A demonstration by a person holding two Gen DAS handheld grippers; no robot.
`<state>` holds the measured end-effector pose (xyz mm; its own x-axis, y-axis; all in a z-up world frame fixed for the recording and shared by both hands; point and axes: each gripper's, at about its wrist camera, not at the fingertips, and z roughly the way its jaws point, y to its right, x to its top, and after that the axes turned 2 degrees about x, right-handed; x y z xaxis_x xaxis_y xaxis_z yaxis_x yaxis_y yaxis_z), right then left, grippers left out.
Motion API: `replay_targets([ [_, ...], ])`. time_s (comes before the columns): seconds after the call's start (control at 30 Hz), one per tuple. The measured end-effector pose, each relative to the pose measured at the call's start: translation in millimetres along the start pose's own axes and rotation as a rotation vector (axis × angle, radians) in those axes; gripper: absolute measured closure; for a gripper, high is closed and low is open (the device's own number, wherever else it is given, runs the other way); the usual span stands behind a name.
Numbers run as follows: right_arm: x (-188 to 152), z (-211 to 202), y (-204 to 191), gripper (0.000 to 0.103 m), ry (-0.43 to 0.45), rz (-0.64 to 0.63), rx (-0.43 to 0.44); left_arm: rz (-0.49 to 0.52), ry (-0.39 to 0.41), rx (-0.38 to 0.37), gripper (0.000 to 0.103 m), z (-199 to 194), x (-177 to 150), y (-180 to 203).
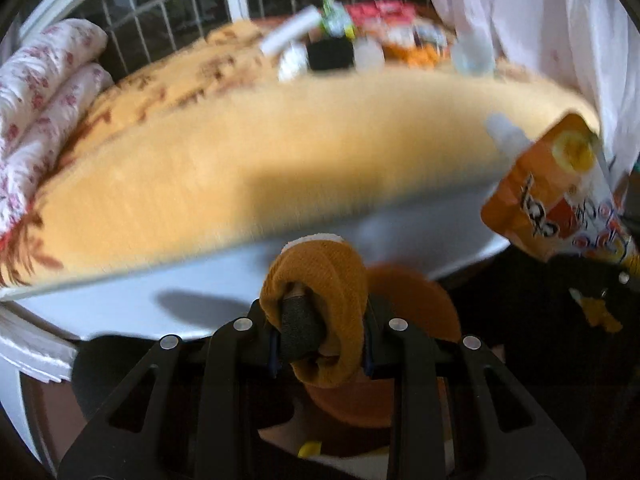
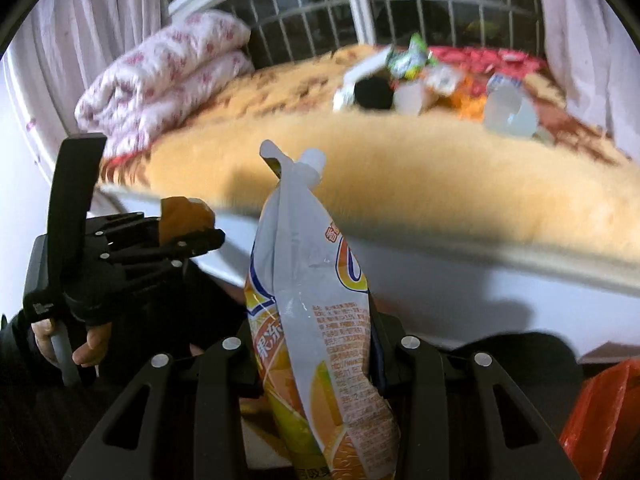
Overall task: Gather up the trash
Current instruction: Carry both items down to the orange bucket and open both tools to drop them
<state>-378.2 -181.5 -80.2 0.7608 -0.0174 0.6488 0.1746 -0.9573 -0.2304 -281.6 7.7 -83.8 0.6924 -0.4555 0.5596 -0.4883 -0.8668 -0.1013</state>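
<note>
Carrying two pieces of rubbish away from the bed appears to be the step in hand. The left gripper (image 1: 320,320) has its jaws drawn narrow on a mustard-coloured knitted thing (image 1: 320,300), rolled like a sock or cuff, though the near view is too blurred to name it surely. The right gripper (image 2: 320,356) is clamped on an orange-and-white drink pouch (image 2: 312,300), which stands upright between the jaws with its spout pointing away; the same pouch shows at the right edge of the left wrist view.

Both loads hang over the near edge of the bed, just in front of its white side panel (image 1: 168,292). More trash lies well apart on the far side of the yellow blanket (image 1: 240,152): a heap of wrappers, cups and a bottle (image 2: 432,80) below the barred window (image 2: 320,4). A folded floral quilt (image 2: 160,80) sits at the far left.

A red plastic bag (image 2: 596,424) shows at the near right corner of the right wrist view and is probably the place for the rubbish. The next move calls for bringing each gripper over its mouth and letting go only once the load is clear of the rim, then going back for the far heap.
</note>
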Motion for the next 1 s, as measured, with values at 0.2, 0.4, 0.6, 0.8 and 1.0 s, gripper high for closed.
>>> replay_targets([
  [0.2, -22.8, 60.0, -3.6, 0.066, -0.12, -0.054, -0.089, 0.019, -0.188, -0.012, 0.076, 65.8, -35.6, 8.8],
  [0.4, -36.5, 105.8, 7.3, 0.066, -0.243, -0.027, -0.078, 0.013, -0.298, -0.042, 0.076, 101.8, -43.2, 4.1],
  [0.6, -39.3, 127.4, 14.8, 0.03, -0.297, -0.022, -0.077, 0.023, -0.355, -0.058, 0.024, 121.3, -43.3, 4.5],
  [0.8, -37.9, 120.8, 28.5, 0.03, -0.288, 0.018, -0.088, 0.006, -0.362, -0.054, 0.023, 125.9, -46.8, 0.4],
  [1.0, -34.2, 93.7, 35.1, 0.031, -0.248, 0.036, -0.111, -0.034, -0.351, -0.063, 0.023, 119.0, -42.4, -4.1],
])
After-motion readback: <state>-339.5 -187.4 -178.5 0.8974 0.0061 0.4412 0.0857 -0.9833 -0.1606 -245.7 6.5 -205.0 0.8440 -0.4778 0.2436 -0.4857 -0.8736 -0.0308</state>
